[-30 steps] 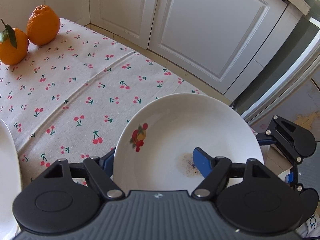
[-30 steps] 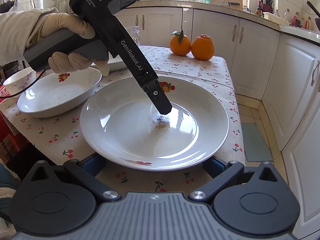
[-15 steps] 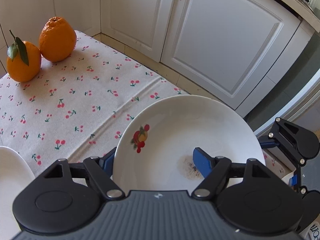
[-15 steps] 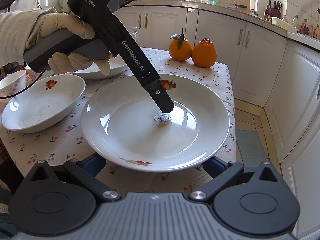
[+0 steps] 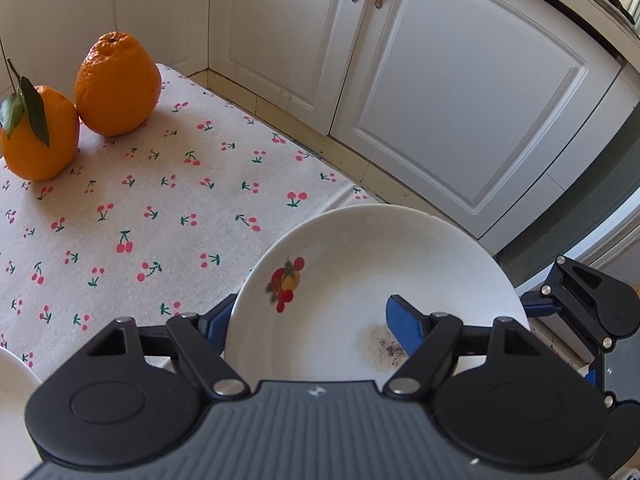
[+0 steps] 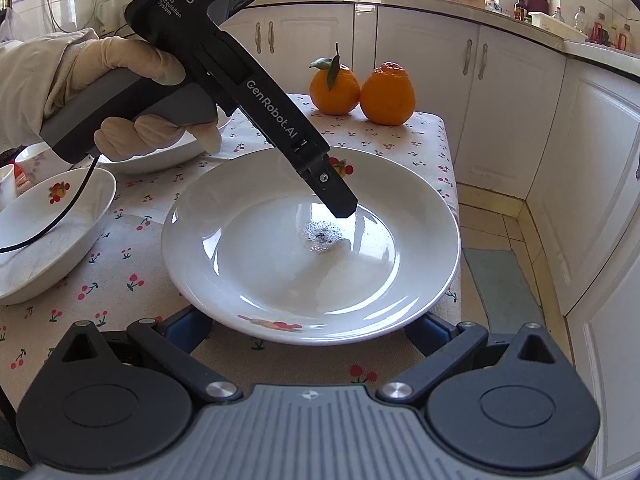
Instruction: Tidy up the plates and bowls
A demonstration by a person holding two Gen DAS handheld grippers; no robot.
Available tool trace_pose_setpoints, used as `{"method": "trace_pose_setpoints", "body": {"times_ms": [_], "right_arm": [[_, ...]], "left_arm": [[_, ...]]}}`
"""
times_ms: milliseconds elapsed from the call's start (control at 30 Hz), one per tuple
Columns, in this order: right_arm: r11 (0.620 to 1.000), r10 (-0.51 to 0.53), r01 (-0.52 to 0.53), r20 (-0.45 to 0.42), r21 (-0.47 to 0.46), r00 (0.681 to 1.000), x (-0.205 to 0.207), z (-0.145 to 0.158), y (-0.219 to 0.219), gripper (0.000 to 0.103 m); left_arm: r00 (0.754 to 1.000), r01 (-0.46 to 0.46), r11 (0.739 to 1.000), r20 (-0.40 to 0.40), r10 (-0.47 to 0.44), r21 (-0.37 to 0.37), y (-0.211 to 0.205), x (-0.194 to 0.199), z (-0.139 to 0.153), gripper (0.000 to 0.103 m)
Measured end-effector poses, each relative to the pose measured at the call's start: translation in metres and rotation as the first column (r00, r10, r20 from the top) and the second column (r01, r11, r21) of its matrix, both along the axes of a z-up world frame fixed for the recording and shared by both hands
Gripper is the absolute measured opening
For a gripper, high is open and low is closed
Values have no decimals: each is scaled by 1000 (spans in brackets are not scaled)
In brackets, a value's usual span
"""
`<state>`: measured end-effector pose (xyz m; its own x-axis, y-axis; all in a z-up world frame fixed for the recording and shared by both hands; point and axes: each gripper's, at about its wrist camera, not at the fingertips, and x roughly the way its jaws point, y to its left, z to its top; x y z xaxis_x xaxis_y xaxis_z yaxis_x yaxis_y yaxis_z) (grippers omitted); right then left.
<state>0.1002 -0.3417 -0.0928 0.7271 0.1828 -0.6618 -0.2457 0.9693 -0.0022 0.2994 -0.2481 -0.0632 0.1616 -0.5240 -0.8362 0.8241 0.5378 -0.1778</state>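
Note:
A white plate (image 6: pixel 256 272) with a fruit print and a gritty stain in its middle is held above the cherry-print tablecloth (image 6: pixel 120 264). My left gripper (image 5: pixel 308 320) is shut on the plate's (image 5: pixel 344 280) rim: one blue finger (image 5: pixel 404 322) lies inside the plate, the other under it. In the right wrist view the left gripper (image 6: pixel 338 204) reaches down into the plate. My right gripper (image 6: pixel 308 330) is open, its blue fingers under the plate's near edge on either side.
Two oranges (image 6: pixel 362 90) stand at the table's far end. A white bowl (image 6: pixel 36 236) with a fruit print sits at the left, another dish (image 6: pixel 160 156) behind it under the gloved hand. White cabinets (image 6: pixel 516 120) line the back and right.
Both grippers and the plate have moved toward the oranges and the far end of the table. The left gripper's hold on the plate is the same.

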Motion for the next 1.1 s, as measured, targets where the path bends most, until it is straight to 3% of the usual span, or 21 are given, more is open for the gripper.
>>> {"method": "trace_pose_setpoints", "body": {"times_ms": [633,867,1100], "right_arm": [[999,-28,29,-11,17,1000,4,2,0,103],[998,-54,54,-3,29,999,-22,15,5,103],[998,-10,9,17,56,1000,-55,26,28,103]], "left_arm": [[999,-35,999,34,35,1,0,4,7,79],[991,-82,996,108,84,-20,30,-19,39,83],[972,-109,993,204,115,-40,73,-74,78,85]]}}
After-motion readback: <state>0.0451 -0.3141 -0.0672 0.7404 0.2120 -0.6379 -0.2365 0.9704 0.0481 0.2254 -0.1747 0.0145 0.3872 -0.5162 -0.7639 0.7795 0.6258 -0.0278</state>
